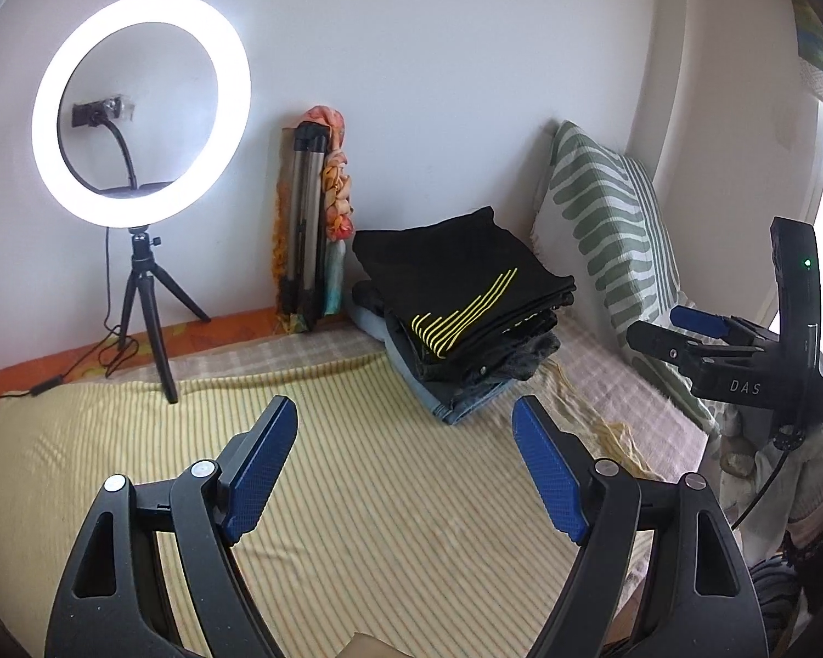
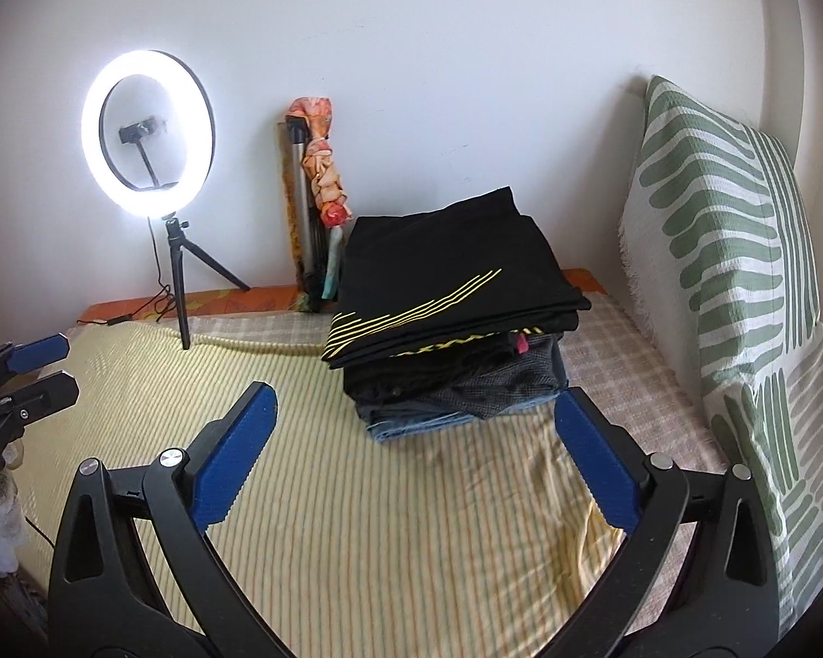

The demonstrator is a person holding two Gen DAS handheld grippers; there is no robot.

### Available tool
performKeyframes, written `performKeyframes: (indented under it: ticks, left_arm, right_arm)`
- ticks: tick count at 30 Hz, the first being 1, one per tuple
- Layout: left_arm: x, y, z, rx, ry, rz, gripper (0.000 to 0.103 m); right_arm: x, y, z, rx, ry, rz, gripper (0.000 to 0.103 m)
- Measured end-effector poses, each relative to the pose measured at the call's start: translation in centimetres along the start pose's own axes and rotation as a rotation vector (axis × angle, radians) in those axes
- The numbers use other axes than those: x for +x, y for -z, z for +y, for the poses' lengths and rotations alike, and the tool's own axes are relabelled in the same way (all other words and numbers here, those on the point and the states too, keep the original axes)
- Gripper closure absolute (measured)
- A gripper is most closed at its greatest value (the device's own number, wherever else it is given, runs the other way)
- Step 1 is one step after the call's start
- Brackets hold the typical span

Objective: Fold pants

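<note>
A stack of folded pants sits on the bed at the back right, topped by a black pair with yellow stripes, with grey and denim pairs beneath. My left gripper is open and empty, held above the yellow striped bedspread in front of the stack. My right gripper is open and empty too, just in front of the stack. The right gripper also shows at the right edge of the left wrist view; the left gripper shows at the left edge of the right wrist view.
A lit ring light on a small tripod stands on the bed at the back left, its cable trailing left. A folded tripod with a colourful cloth leans on the wall. A green-and-white patterned pillow stands along the right wall.
</note>
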State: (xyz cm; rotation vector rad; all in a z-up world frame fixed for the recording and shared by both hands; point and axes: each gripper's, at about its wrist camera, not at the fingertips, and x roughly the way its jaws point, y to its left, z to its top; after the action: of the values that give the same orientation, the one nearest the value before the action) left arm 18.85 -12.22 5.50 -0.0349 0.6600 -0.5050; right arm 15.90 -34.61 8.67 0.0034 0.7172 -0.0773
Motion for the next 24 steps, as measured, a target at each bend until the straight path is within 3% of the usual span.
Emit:
performKeyframes:
  ticks: [11, 20, 24]
  left_arm:
    - [0.3, 3.1, 0.9, -0.002, -0.019, 0.034, 0.022]
    - [0.0, 4.0, 0.7, 0.033, -0.042, 0.01, 0.005]
    - [-0.2, 4.2, 0.7, 0.038, -0.041, 0.0, 0.004]
  right_arm:
    - [0.7, 3.0, 2.0, 0.006, -0.019, 0.022, 0.0]
    - [1.0, 3.6, 2.0, 0.009, -0.002, 0.011, 0.0]
    - [1.2, 3.8, 2.1, 0.003, -0.002, 0.012, 0.0]
